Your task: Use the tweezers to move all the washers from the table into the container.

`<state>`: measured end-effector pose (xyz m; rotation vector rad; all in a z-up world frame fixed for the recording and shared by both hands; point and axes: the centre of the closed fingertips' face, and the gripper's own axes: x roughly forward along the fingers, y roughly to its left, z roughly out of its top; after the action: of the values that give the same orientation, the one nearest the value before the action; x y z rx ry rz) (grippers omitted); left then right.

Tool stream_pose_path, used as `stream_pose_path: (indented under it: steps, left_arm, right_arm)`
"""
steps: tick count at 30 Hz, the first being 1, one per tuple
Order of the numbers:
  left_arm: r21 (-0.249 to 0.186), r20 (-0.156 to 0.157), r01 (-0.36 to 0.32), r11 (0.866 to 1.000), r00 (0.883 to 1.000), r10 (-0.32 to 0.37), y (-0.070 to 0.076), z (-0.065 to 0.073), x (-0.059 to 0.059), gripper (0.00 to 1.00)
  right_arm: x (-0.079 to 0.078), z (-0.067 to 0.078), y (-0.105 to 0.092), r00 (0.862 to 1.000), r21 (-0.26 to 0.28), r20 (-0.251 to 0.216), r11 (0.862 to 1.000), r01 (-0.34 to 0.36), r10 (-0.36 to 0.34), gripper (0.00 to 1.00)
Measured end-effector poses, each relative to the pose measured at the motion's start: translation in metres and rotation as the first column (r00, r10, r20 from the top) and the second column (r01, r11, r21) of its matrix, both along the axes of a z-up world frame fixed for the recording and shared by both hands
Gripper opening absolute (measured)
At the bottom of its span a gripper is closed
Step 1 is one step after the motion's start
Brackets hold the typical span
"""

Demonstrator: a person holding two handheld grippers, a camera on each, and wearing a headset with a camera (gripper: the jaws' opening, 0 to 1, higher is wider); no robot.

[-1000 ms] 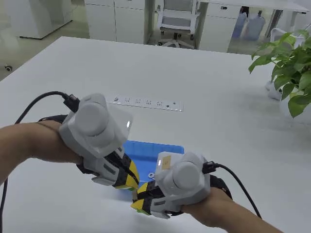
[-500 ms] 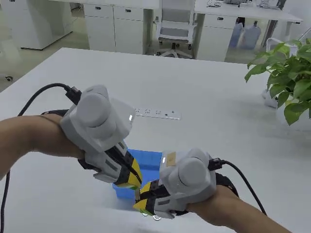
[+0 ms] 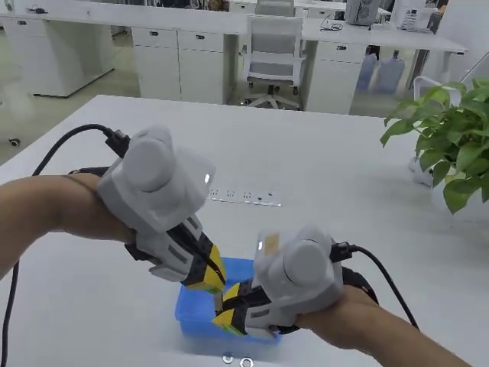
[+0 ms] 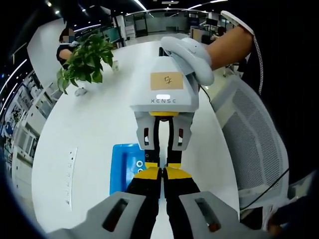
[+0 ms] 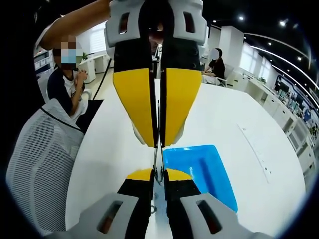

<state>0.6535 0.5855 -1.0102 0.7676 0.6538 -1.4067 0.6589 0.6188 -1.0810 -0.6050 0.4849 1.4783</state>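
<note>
Washers (image 3: 228,358): two lay on the table (image 3: 344,191), just off the near wall of the container (image 3: 195,315), as they had half a second before. More showed on its blue floor in your left gripper view.
Tweezers (image 5: 158,144): a thin metal strip, held between your two grippers over the container.
Left gripper (image 4: 162,172): jaws clenched, with the strip running up between them.
Right gripper (image 5: 154,175): jaws clenched on the strip's other end, tip to tip with the left.
Change: you kept both grippers nose to nose. In the head view they covered more of the container than a second earlier.
Camera: your headset had tilted up, so the table and container sat lower in the head view.
</note>
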Motion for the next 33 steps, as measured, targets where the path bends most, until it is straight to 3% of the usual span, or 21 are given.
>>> stream_pose_path:
  steps: [13,20,33]
  left_arm:
    - [0.001,0.018,-0.009,1.000,1.000,0.009,0.004,-0.003,0.023,0.05]
    - [0.007,0.024,-0.015,1.000,1.000,0.014,0.006,-0.012,0.034,0.05]
    - [0.007,-0.001,-0.036,0.999,0.999,0.036,0.011,-0.036,0.049,0.05]
  right_arm:
    - [0.023,-0.001,0.004,1.000,0.013,0.014,1.000,0.008,-0.008,0.10]
    - [0.035,-0.011,0.006,1.000,0.019,0.011,1.000,0.009,-0.010,0.10]
    - [0.048,-0.035,0.012,1.000,0.013,-0.009,1.000,0.000,0.000,0.10]
